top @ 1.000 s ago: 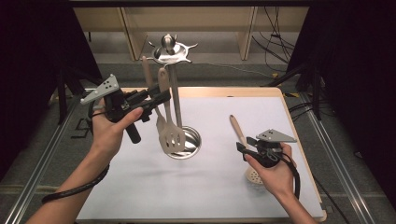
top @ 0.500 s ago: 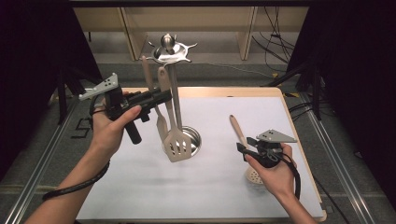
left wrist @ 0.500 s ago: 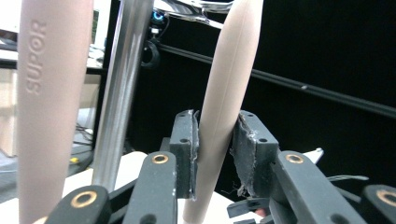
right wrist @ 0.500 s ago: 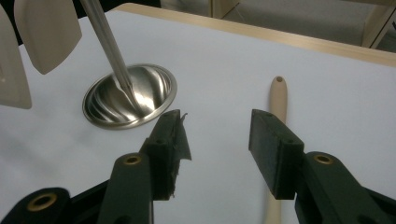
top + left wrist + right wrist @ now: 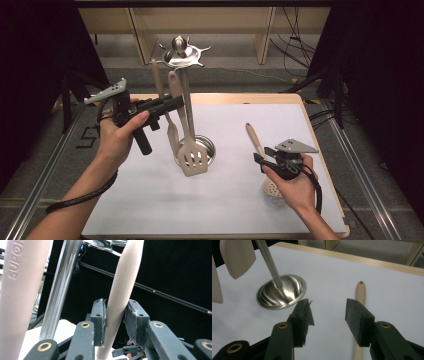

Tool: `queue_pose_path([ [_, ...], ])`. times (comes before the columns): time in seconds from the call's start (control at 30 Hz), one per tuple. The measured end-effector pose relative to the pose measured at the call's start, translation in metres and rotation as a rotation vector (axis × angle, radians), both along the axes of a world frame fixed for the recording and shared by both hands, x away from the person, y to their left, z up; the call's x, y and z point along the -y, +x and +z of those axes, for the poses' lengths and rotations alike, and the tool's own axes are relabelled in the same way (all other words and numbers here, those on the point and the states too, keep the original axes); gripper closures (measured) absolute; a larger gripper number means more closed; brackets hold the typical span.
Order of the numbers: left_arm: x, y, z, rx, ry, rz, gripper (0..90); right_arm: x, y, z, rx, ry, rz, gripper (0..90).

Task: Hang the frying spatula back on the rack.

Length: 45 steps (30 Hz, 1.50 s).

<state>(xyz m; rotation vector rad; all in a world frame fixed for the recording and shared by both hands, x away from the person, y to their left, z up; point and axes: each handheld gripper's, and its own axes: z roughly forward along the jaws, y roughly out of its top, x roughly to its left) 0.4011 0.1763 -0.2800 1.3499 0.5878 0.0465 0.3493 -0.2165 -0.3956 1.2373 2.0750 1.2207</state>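
High view: white-topped table (image 5: 150,210), with the utensil stand (image 5: 181,55) near its middle so both hands can reach it. The stand's steel base (image 5: 282,292) looks wide and heavy, presumably to keep the stand upright while tools are pulled off.

The slotted spatula (image 5: 193,159) hangs from a top hook. Its head is just in front of the base and angled slightly off vertical, probably because the handle is being gripped. A second utensil (image 5: 171,131) hangs just beside it, on the left gripper's side, and looks untouched.

The left gripper (image 5: 176,103) comes in level from the side at mid-handle. My read is that this is the right height to lift the handle's loop off the hook.

Left gripper view: the jaws have just been closing and the spatula handle (image 5: 120,297) stands between them, with both pads (image 5: 100,317) against it, so it's clamped. The stand's pole (image 5: 60,290) and the other handle (image 5: 20,290) pass clear to one side.

A perforated spoon (image 5: 271,189) lies flat on the table near the right hand, well apart from the stand.

The right gripper (image 5: 258,162) sits low over the spoon's handle (image 5: 360,293). Its jaws are apart with nothing between them, and the handle runs under one jaw. It looks parked, leaving the left to work.
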Motion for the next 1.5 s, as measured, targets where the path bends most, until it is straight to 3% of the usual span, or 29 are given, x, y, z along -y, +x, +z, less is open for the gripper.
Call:
queue_pose_path([
  [0.17,0.001,0.001,-0.002,-0.008,-0.007,0.005,67.5,-0.002,-0.001,-0.001,-0.001,0.021,-0.007,54.5],
  [0.37,-0.001,-0.001,-0.002,0.001,0.000,0.016,66.6,0.000,-0.001,0.000,0.009,-0.015,-0.003,54.5],
  [0.43,-0.001,-0.002,-0.002,0.017,0.006,0.032,66.1,-0.004,-0.003,0.000,-0.023,0.020,-0.019,54.5],
  [0.57,-0.002,-0.004,-0.001,0.034,0.025,0.057,65.3,-0.003,-0.004,0.001,-0.041,0.015,-0.014,54.5],
  [0.8,-0.002,-0.006,0.000,0.046,0.040,0.077,64.8,-0.004,-0.003,0.000,-0.026,0.031,-0.012,54.5],
  [0.93,-0.002,-0.007,0.000,0.055,0.051,0.096,63.6,-0.003,-0.002,0.000,-0.006,0.013,-0.011,54.4],
  [0.97,-0.002,-0.007,0.000,0.060,0.057,0.101,63.2,-0.002,-0.001,-0.001,0.015,0.007,-0.018,54.4],
  [1.0,-0.003,-0.007,0.000,0.069,0.062,0.106,62.8,-0.003,-0.002,0.000,-0.006,0.022,-0.017,54.4],
  [1.07,-0.004,-0.009,0.001,0.073,0.064,0.114,61.3,0.001,0.000,0.000,0.013,-0.012,0.001,54.4],
  [1.3,-0.012,-0.021,-0.001,0.123,0.089,0.182,56.3,0.000,-0.003,0.001,-0.026,0.011,-0.020,54.3],
  [1.33,-0.014,-0.023,-0.001,0.129,0.089,0.191,56.1,0.003,-0.001,0.000,0.008,-0.014,0.002,54.3],
  [1.37,-0.015,-0.026,0.000,0.140,0.093,0.201,56.1,0.003,0.000,-0.001,0.016,-0.007,0.003,54.3],
  [1.5,-0.019,-0.036,0.005,0.180,0.099,0.231,57.7,0.000,-0.003,0.000,-0.025,0.032,-0.017,54.3],
])
